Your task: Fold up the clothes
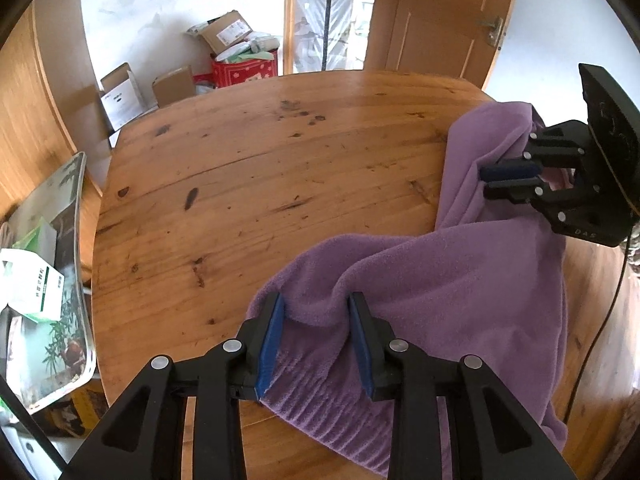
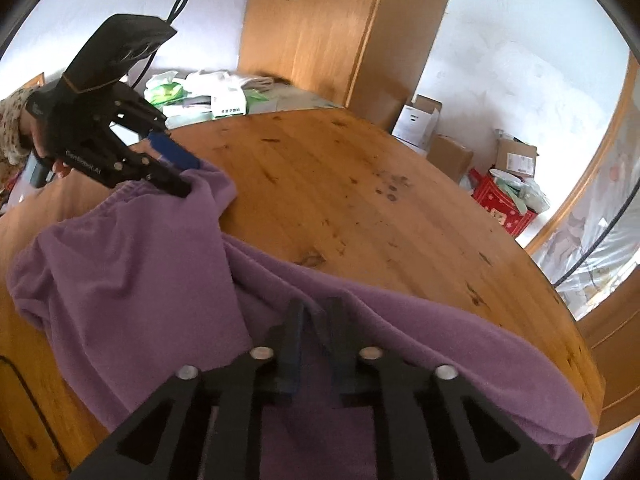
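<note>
Left wrist view shows our left gripper (image 1: 316,316) with its jaws spread apart over a ribbed hem of the purple garment (image 1: 440,280), cloth between the pads but not pinched. Our right gripper (image 2: 316,320) has its jaws much narrower with a fold of the same garment between them; we cannot tell if it truly grips. The garment lies bunched at the near edge of the wooden table (image 1: 260,160). We judge this the grasping step: next, both must close firmly on cloth, then lift and spread it.
</note>
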`<action>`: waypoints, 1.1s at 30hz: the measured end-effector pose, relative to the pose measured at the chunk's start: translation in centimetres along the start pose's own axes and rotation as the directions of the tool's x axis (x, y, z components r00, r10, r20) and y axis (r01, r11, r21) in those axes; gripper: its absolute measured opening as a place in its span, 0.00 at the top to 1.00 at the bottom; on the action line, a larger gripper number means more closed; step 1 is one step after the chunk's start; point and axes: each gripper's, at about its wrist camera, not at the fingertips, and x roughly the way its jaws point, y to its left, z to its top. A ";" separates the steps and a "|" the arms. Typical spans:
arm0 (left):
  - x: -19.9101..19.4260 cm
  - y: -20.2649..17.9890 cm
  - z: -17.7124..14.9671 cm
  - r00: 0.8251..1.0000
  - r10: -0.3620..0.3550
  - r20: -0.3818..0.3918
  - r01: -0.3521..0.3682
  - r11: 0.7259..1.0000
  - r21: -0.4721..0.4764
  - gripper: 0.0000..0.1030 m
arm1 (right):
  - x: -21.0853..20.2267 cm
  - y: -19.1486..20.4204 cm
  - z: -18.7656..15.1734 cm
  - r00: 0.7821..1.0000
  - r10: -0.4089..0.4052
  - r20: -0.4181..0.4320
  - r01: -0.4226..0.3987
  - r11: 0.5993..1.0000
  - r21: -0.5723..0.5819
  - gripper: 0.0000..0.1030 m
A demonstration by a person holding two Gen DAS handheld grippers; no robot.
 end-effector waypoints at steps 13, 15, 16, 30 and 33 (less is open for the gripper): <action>-0.1 0.8 0.5 0.999 0.034 -0.007 -0.033 0.999 0.022 0.66 | 1.1 0.1 -0.3 0.999 0.035 -0.032 -0.035 0.999 -0.005 0.77; -0.2 1.1 0.5 1.000 0.021 -0.002 -0.021 1.000 0.000 0.66 | 1.1 0.0 -0.4 0.999 0.041 -0.031 -0.041 0.999 0.004 0.77; -0.3 1.2 0.4 1.000 0.022 -0.001 -0.022 1.000 -0.008 0.66 | 1.1 0.0 -0.4 0.999 0.042 -0.030 -0.042 0.999 0.007 0.77; 0.1 2.5 -0.6 0.999 0.030 -0.032 -0.032 0.997 -0.065 0.48 | 1.1 -0.1 -0.6 0.999 0.049 -0.016 -0.049 0.998 0.037 0.76; 0.3 2.1 -0.7 0.998 0.043 -0.035 -0.045 0.997 -0.058 0.48 | 1.1 -0.1 -0.6 0.999 0.051 -0.010 -0.050 0.997 0.051 0.76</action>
